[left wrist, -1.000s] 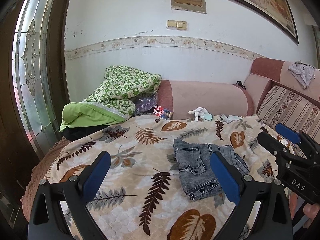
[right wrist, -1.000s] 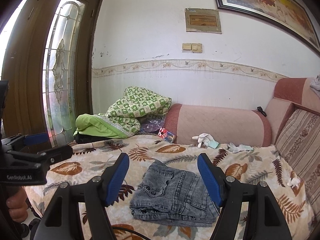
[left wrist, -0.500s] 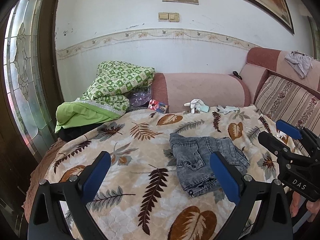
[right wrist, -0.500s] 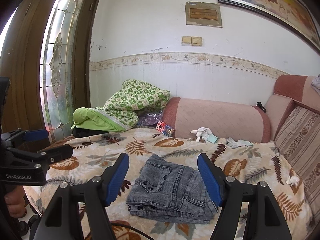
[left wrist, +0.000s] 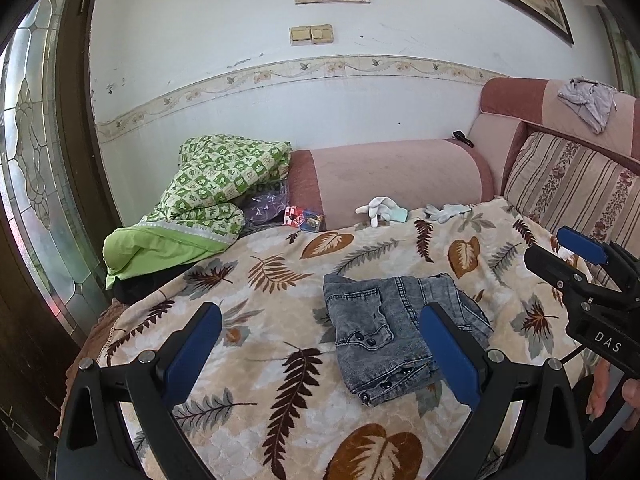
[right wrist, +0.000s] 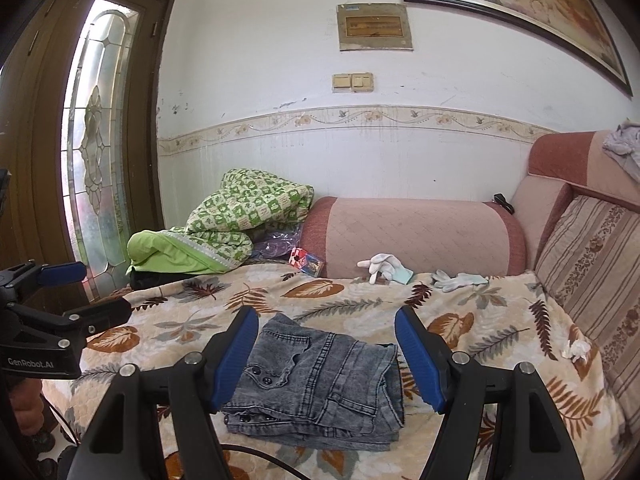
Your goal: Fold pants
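Pants (right wrist: 316,384) of grey washed denim are seen folded into a compact stack on a leaf-patterned blanket (left wrist: 256,320) that is spread over a sofa. At the far left, a door with patterned glass (right wrist: 96,152) is set in a dark wooden frame. Next to it, a green checked quilt (left wrist: 216,192) is piled against the pink armrest (right wrist: 416,236), and a small colourful packet (left wrist: 302,218) is wedged beside it. White gloves (left wrist: 382,210) are laid at the foot of the armrest, and a striped cushion (left wrist: 576,192) is propped at the right.

The left gripper (left wrist: 320,356) is held above the near edge of the blanket with its blue pads (left wrist: 192,352) spread wide and nothing gripped; the pants are partly covered by its right pad in that view. The right gripper (right wrist: 326,360) is likewise spread well apart and is kept empty, the pants being framed between its fingers without being touched. Part of a hand (right wrist: 28,412) is glimpsed under the left gripper in the right wrist view.
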